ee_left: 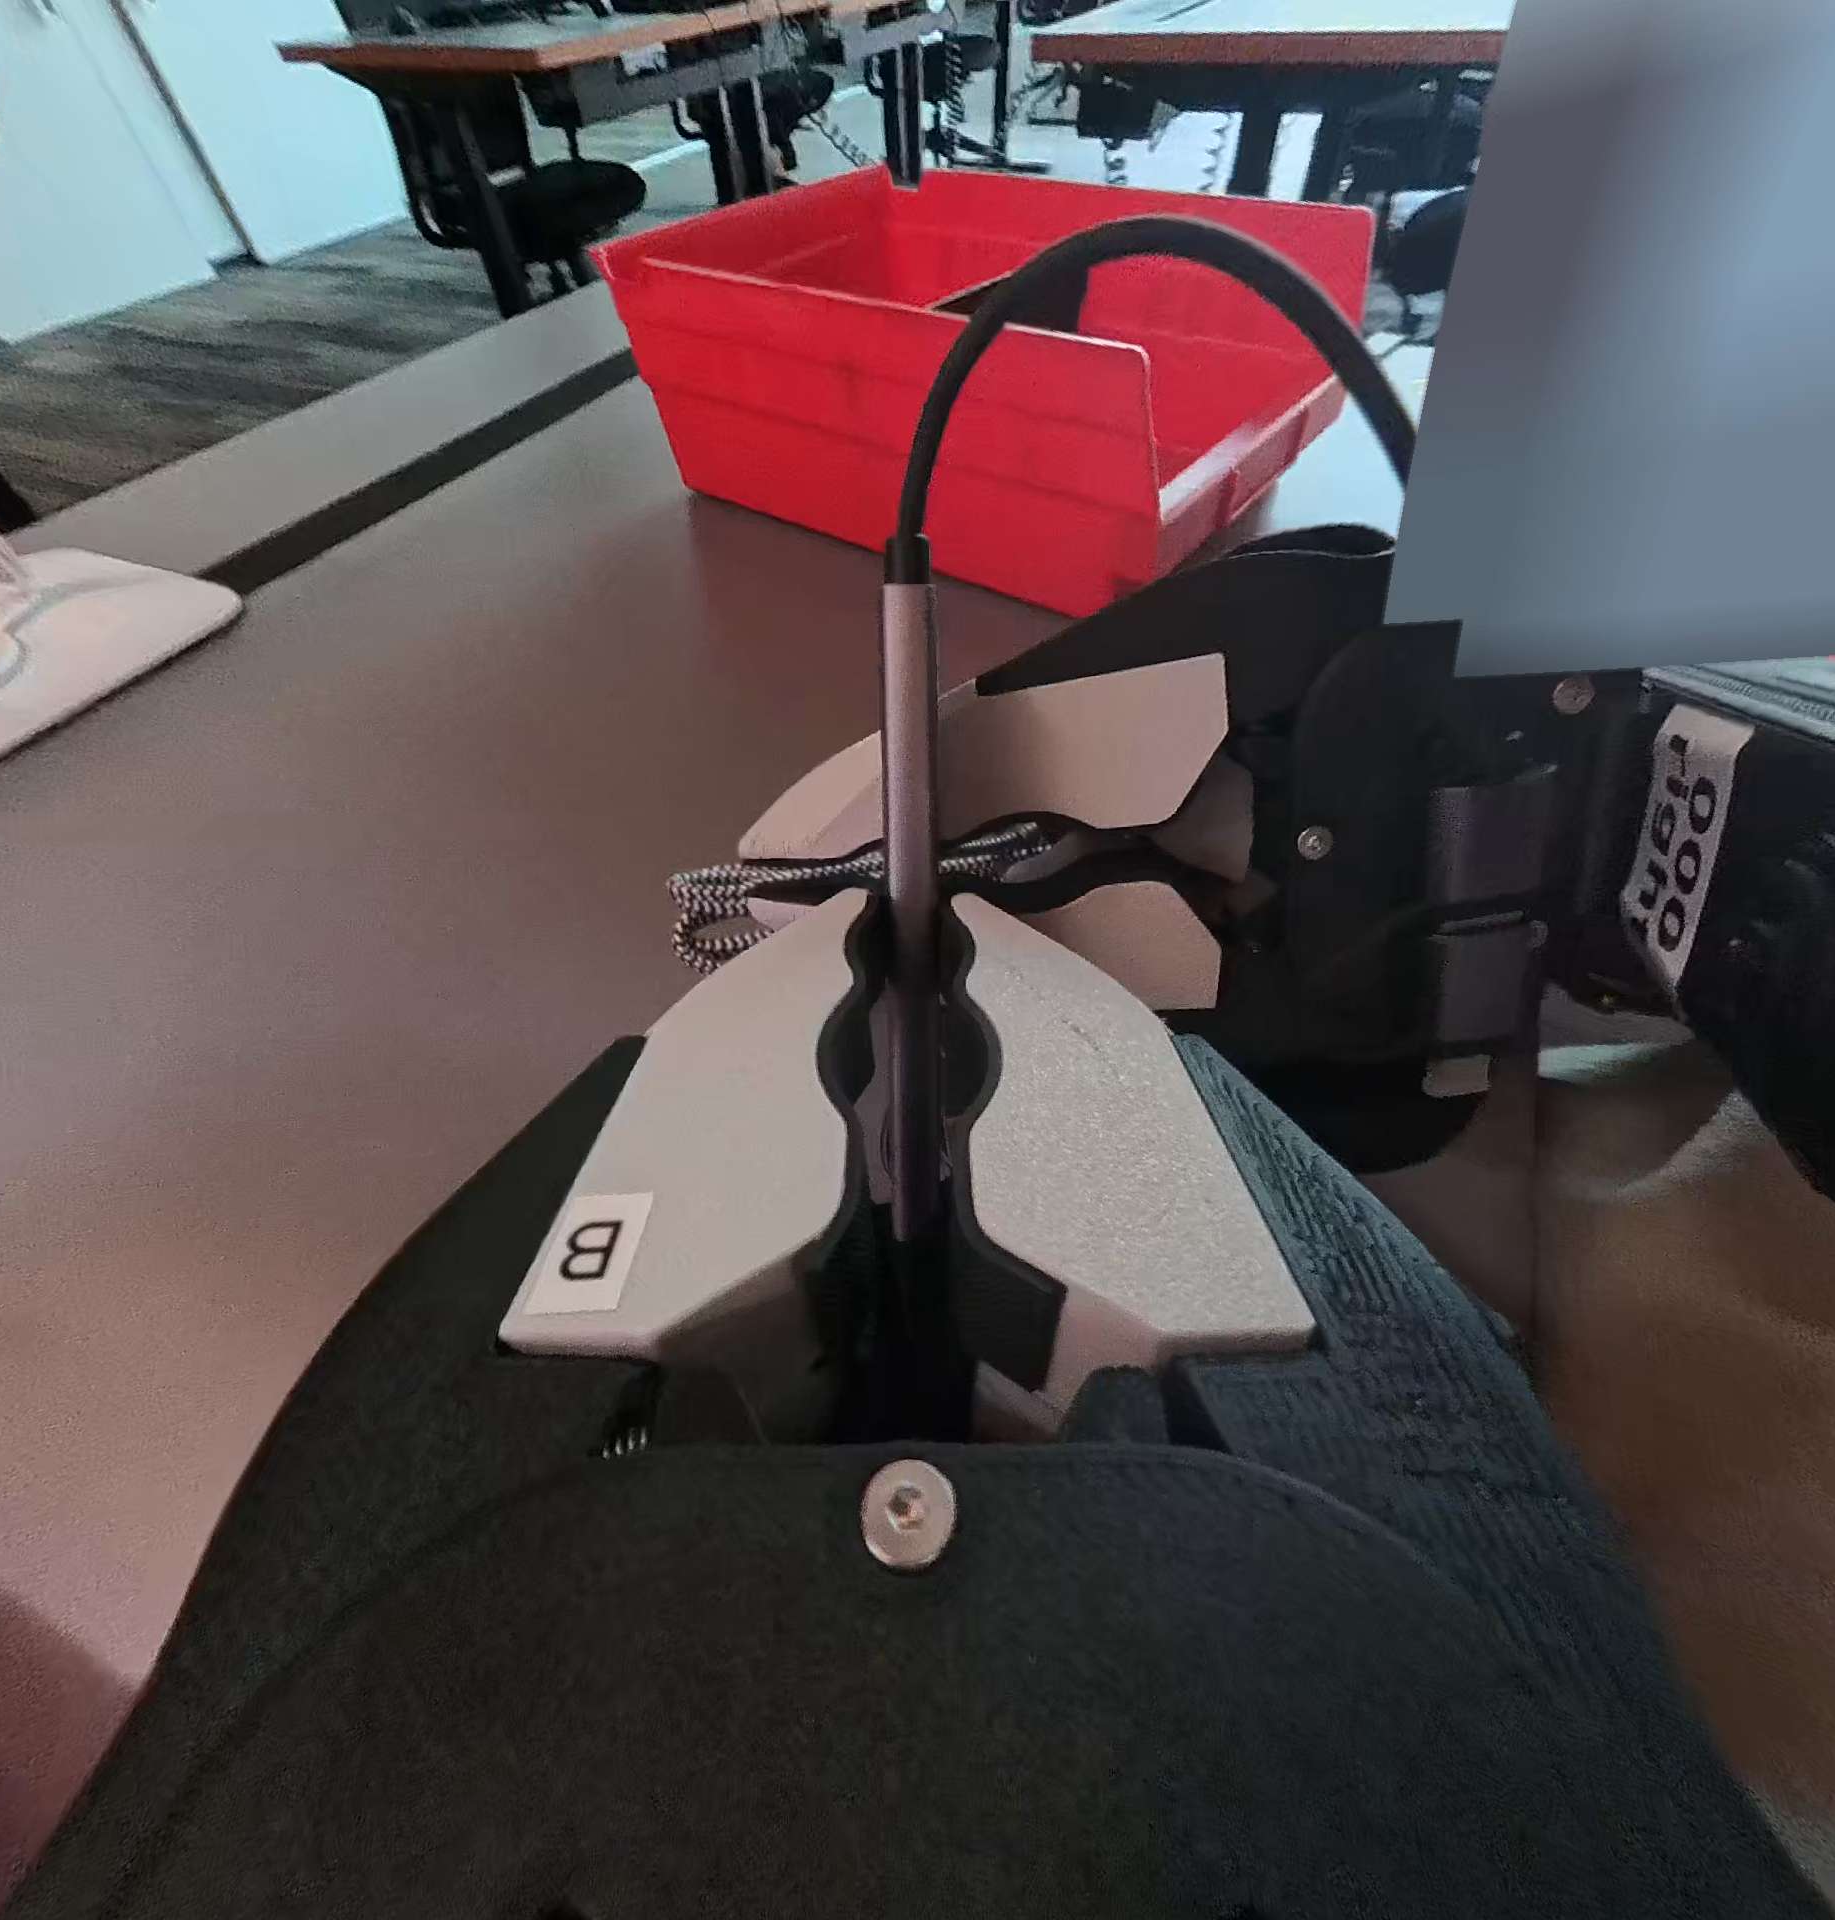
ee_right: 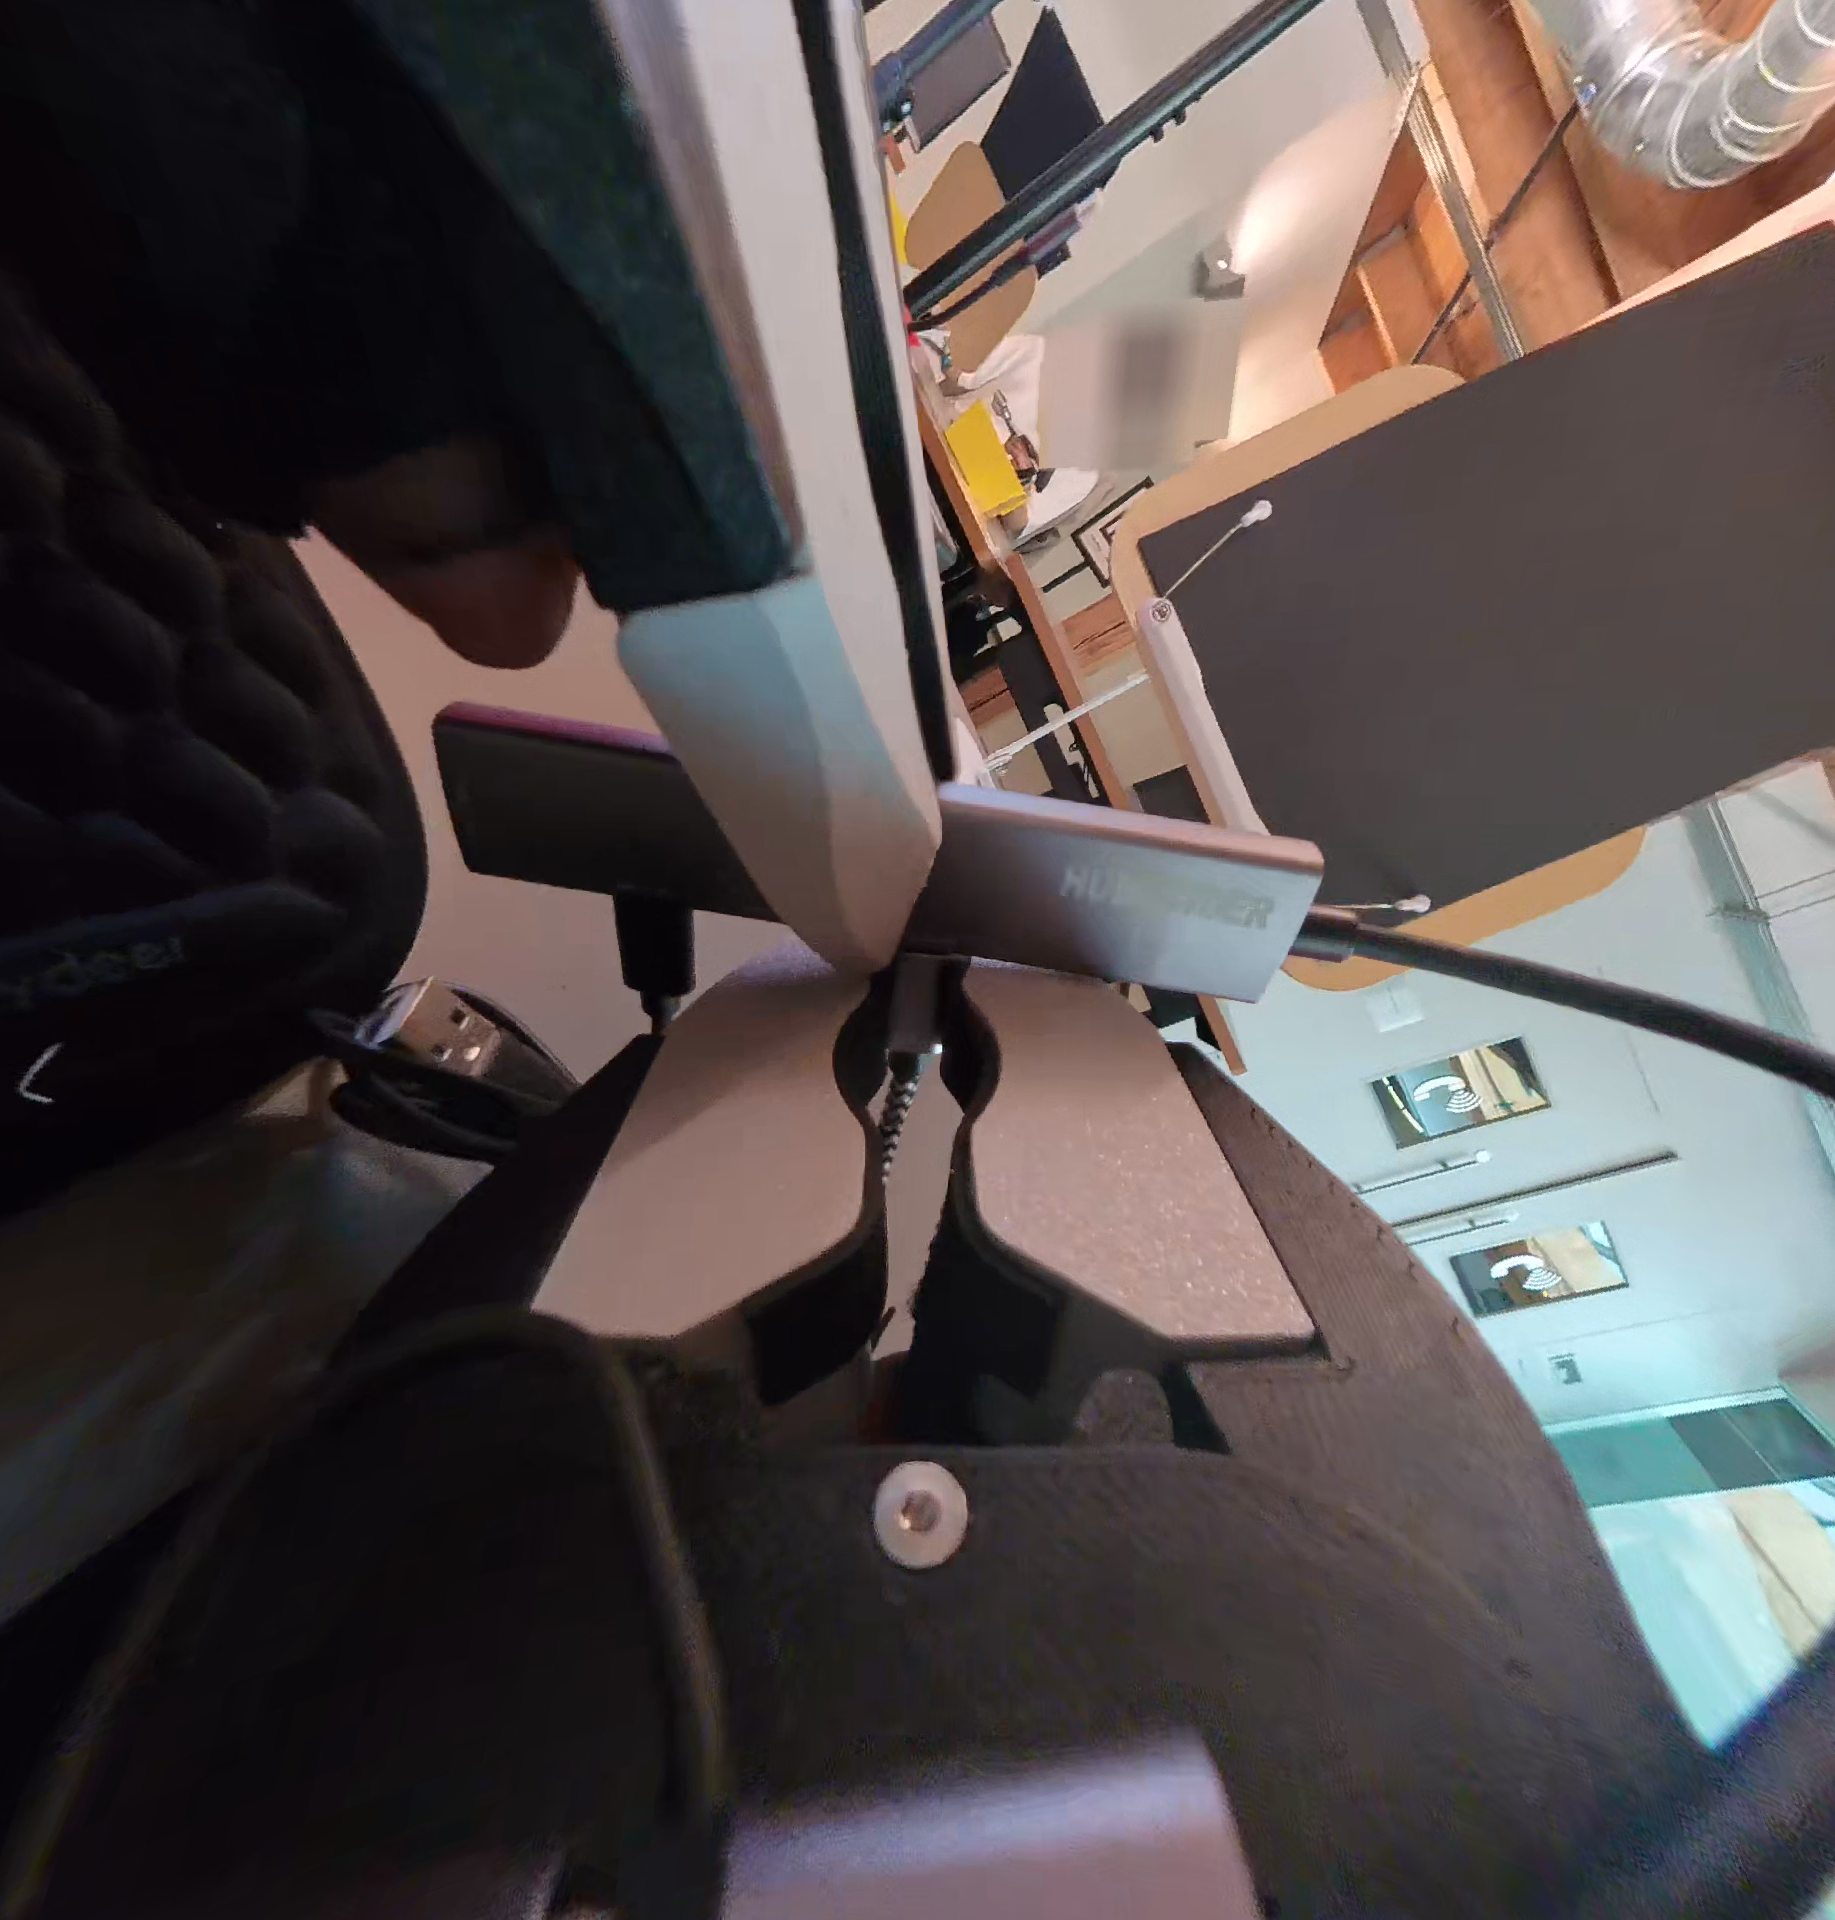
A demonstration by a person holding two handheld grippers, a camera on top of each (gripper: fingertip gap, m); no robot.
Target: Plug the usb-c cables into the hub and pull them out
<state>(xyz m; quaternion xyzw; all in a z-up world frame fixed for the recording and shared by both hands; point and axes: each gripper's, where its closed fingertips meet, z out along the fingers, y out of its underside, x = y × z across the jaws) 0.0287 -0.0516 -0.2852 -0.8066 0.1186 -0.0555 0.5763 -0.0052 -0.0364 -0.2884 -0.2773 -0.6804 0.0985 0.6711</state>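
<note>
My left gripper [ee_left: 908, 914] is shut on the thin grey hub [ee_left: 908, 727], which I see edge-on above the dark table [ee_left: 373, 831]. The hub's black cable [ee_left: 996, 312] arches up and to the right. My right gripper [ee_left: 809, 868] comes in from the right, shut on a black-and-white braided cable [ee_left: 705, 914]. In the right wrist view, my right gripper [ee_right: 918, 997] pinches the braided cable's [ee_right: 897, 1101] silver plug against the long edge of the hub [ee_right: 1100, 894]. How deep it sits is hidden. A black cable's plug [ee_right: 653, 945] sits in the same edge further left.
A red plastic bin [ee_left: 892, 416] stands on the table behind the hub. A white stand base [ee_left: 82, 644] is at the far left. A black-gloved hand [ee_left: 1806, 987] holds the right gripper. A loose silver USB plug [ee_right: 445, 1023] lies below the hub.
</note>
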